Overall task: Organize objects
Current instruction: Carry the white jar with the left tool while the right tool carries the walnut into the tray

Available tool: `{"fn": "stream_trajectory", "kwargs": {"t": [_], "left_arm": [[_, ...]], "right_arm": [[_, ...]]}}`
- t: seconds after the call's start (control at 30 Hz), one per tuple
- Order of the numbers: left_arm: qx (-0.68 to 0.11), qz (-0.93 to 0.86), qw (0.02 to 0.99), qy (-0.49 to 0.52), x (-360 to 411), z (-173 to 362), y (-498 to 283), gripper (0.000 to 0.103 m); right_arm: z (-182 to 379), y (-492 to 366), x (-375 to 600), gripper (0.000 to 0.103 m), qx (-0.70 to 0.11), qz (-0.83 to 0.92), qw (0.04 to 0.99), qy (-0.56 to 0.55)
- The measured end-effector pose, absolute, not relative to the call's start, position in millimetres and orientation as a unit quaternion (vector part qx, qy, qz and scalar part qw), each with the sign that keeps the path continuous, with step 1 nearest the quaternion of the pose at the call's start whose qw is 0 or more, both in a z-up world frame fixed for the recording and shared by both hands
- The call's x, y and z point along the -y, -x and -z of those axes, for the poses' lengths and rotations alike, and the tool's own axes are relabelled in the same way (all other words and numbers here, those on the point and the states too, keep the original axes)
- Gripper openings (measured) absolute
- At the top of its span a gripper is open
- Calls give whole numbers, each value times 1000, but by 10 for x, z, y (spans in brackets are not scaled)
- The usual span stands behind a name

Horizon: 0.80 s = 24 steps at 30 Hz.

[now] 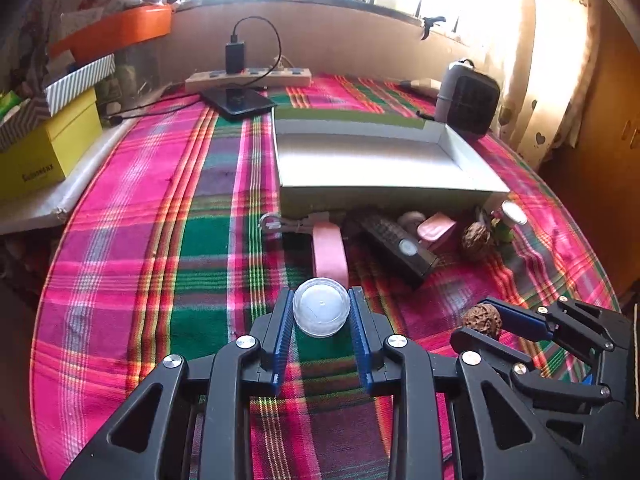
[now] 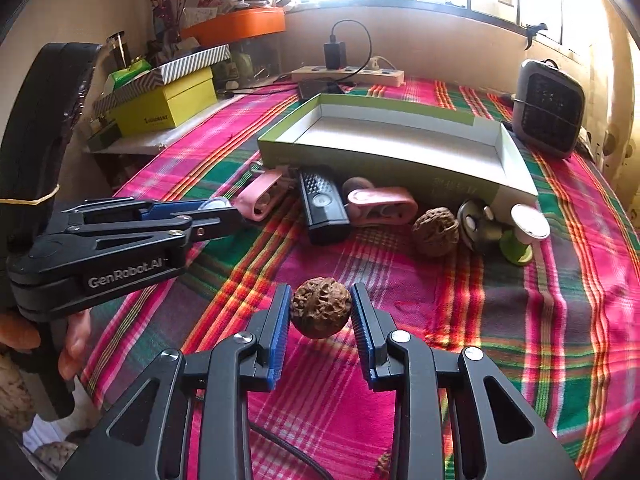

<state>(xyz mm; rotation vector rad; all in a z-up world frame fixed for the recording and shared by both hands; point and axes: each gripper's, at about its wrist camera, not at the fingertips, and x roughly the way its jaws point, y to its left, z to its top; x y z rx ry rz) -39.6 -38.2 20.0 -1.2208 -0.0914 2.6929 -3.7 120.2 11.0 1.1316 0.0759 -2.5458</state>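
In the left wrist view my left gripper (image 1: 322,293) is shut on a small clear round jar (image 1: 321,310), its blue pads pressing both sides just above the plaid cloth. My right gripper (image 2: 321,288) is shut on a brown wrinkled walnut (image 2: 320,309), held low over the cloth. The two grippers sit side by side, the right gripper (image 1: 478,320) to the right of the left one. Beyond them stands an open shallow box (image 1: 384,196) with a white inside. Along its front wall lie a pink clip (image 1: 330,256), a black oblong device (image 1: 400,246), a second walnut (image 1: 476,240) and a green spool (image 1: 508,224).
A power strip (image 1: 248,78) with a charger and a dark phone (image 1: 238,102) lie at the back. A small grey heater (image 1: 468,98) stands at the back right. Stacked boxes, one yellow (image 1: 44,148), and an orange tray (image 1: 116,30) crowd the left side. The table is round.
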Motion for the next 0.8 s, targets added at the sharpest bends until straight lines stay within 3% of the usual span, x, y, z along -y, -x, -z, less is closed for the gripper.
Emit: {"fn": "stream_trajectory", "kwargs": {"t": [0.8], "left_arm": [[27,-914,126,385,315,-637,1057,26]], "right_arm": [[-656,768,-1491,31,-10,911,177,-373]]}}
